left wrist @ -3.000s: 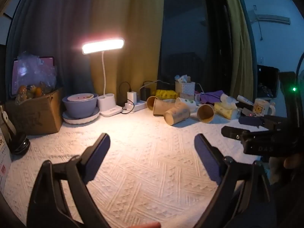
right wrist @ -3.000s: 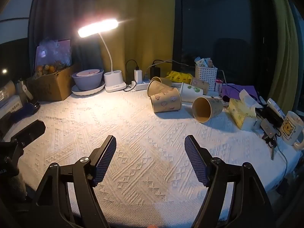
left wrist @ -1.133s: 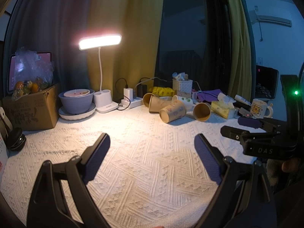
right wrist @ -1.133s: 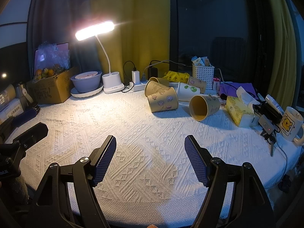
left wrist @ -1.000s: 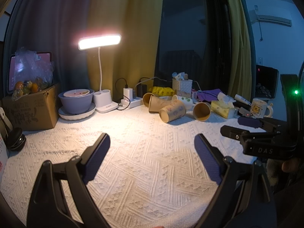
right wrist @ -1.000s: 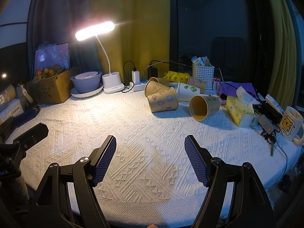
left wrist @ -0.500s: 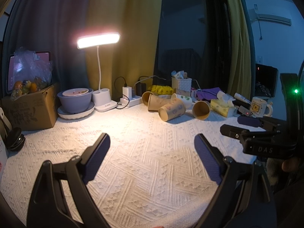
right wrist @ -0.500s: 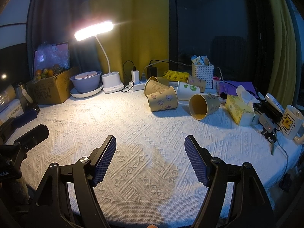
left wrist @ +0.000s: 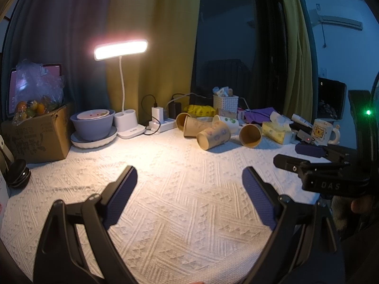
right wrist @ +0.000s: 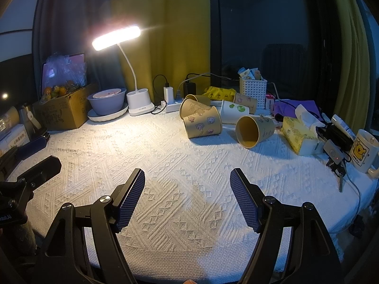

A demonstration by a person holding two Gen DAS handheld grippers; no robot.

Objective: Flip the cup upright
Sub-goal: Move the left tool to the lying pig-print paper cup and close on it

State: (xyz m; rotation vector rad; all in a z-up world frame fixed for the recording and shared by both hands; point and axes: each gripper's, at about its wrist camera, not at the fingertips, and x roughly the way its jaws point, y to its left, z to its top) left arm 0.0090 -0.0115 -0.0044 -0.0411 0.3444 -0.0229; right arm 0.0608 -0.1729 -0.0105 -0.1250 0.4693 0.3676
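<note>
Where the lamp [right wrist: 116, 36] lights the white cloth [right wrist: 165, 161], tan cup [right wrist: 254, 130] lies sideways; left gripper [left wrist: 189, 179] and right gripper [right wrist: 187, 182] gape, empty.

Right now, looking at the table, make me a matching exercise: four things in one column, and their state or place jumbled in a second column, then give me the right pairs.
Column one:
1. animal-print paper cup
2. bear mug
3. desk lamp
4. right gripper

Column two:
A. switched on, glowing
B. open, holding nothing
C. lying on its side
D. standing upright at the table's right edge

Right pairs: 1-C, 2-D, 3-A, 4-B
</note>
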